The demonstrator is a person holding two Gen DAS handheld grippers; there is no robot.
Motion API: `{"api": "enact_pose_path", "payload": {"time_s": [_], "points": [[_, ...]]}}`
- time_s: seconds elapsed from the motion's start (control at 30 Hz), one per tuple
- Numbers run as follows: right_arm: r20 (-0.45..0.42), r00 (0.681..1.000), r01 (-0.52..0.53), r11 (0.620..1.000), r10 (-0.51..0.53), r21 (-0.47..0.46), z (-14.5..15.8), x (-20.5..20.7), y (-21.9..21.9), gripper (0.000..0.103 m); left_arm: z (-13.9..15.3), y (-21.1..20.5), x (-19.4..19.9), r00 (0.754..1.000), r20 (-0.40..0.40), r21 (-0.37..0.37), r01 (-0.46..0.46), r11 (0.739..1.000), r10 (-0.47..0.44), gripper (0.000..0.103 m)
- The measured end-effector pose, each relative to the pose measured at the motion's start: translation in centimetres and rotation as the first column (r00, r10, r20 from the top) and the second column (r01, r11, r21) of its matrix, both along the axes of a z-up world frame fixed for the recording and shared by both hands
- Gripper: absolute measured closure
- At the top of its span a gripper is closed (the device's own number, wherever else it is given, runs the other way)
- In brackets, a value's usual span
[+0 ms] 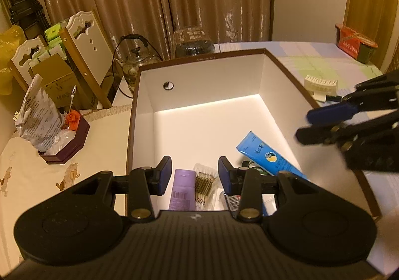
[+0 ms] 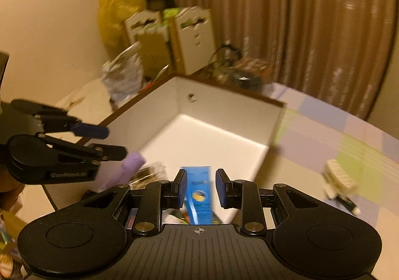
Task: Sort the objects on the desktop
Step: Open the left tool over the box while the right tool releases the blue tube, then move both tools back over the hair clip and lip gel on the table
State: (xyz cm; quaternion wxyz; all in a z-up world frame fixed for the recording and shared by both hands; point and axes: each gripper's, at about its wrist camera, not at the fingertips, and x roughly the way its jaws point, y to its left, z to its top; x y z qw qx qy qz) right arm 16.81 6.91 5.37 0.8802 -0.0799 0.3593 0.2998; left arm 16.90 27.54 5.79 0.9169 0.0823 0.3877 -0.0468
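A white box with a brown rim (image 1: 199,95) stands on the table and also shows in the right wrist view (image 2: 224,110). Inside lie a purple tube (image 1: 183,187), a packet of cotton swabs (image 1: 205,185) and a blue tube (image 1: 269,155); the blue tube (image 2: 199,195) and the purple tube (image 2: 132,162) also show in the right wrist view. My left gripper (image 1: 194,175) is open and empty above the box's near end. My right gripper (image 2: 200,189) is open and empty above the blue tube. A cream comb-like clip (image 1: 320,85) lies on the table right of the box.
A dark box with a foil bag (image 1: 49,128) sits left of the white box. A glass teapot (image 1: 137,63) and a jar (image 1: 193,42) stand behind it. A red container (image 1: 355,42) is at the far right. Chairs and curtains lie beyond.
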Motion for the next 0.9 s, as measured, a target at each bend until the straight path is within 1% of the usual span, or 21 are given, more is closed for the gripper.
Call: {"api": "enact_pose_path", "payload": {"time_s": [0.03, 0.07, 0.1, 0.13, 0.33, 0.47, 0.57, 0.63, 0.73, 0.8, 0.83, 0.87, 0.9], "points": [[0.002, 1.0, 0.025, 1.0, -0.025, 0.003, 0.1, -0.4, -1.0, 0.074, 0.2, -0.1, -0.2, 1.0, 0.004, -0.009, 0.0, 1.0, 0.0, 0.067], [0.004, 0.999, 0.049, 0.999, -0.049, 0.006, 0.2, -0.7, -1.9, 0.057, 0.5, -0.2, -0.3, 1.0, 0.009, -0.02, 0.003, 1.0, -0.003, 0.067], [0.007, 0.997, 0.074, 0.997, -0.074, 0.009, 0.2, -1.1, -2.9, 0.036, 0.7, -0.4, -0.5, 1.0, 0.015, -0.032, 0.007, 0.999, -0.006, 0.067], [0.009, 0.995, 0.098, 0.995, -0.098, 0.012, 0.3, -1.5, -3.8, 0.009, 1.0, -0.6, -0.6, 1.0, 0.023, -0.042, 0.011, 0.999, -0.01, 0.067], [0.015, 0.972, 0.236, 0.971, -0.236, 0.029, 0.7, -3.7, -9.6, 0.009, 2.9, -3.9, -1.4, 0.995, 0.067, -0.072, 0.077, 0.994, -0.072, 0.067], [-0.016, 0.967, 0.256, 0.967, -0.255, 0.014, 0.1, -4.5, -13.8, 0.009, 4.0, -7.4, -2.2, 0.989, 0.095, -0.085, 0.126, 0.988, -0.118, 0.064], [-0.039, 0.962, 0.27, 0.963, -0.27, 0.002, -0.3, -5.2, -17.0, 0.009, 4.7, -10.5, -3.1, 0.985, 0.108, -0.094, 0.145, 0.985, -0.135, 0.055], [-0.054, 0.958, 0.28, 0.96, -0.28, -0.006, -0.6, -5.6, -19.1, 0.009, 4.9, -12.8, -4.0, 0.983, 0.111, -0.099, 0.155, 0.983, -0.144, 0.054], [-0.079, 0.964, 0.253, 0.967, -0.253, -0.018, -1.3, -5.8, -22.0, 0.009, 4.7, -16.6, -5.4, 0.984, 0.103, -0.101, 0.152, 0.983, -0.142, 0.046], [-0.095, 0.968, 0.23, 0.973, -0.231, -0.023, -1.7, -6.0, -24.1, 0.009, 4.2, -19.1, -6.3, 0.989, 0.087, -0.105, 0.129, 0.986, -0.12, 0.038], [-0.098, 0.971, 0.217, 0.976, -0.218, -0.022, -1.8, -6.2, -25.1, 0.009, 3.9, -20.4, -6.9, 0.992, 0.074, -0.114, 0.109, 0.987, -0.101, 0.036], [-0.101, 0.974, 0.203, 0.979, -0.204, -0.023, -1.9, -6.4, -26.2, 0.009, 3.5, -21.6, -7.4, 0.995, 0.059, -0.126, 0.084, 0.988, -0.077, 0.031], [-0.104, 0.977, 0.187, 0.982, -0.188, -0.026, -2.1, -6.6, -27.1, 0.009, 3.1, -22.7, -8.0, 0.997, 0.047, -0.14, 0.06, 0.988, -0.053, 0.023]]}}
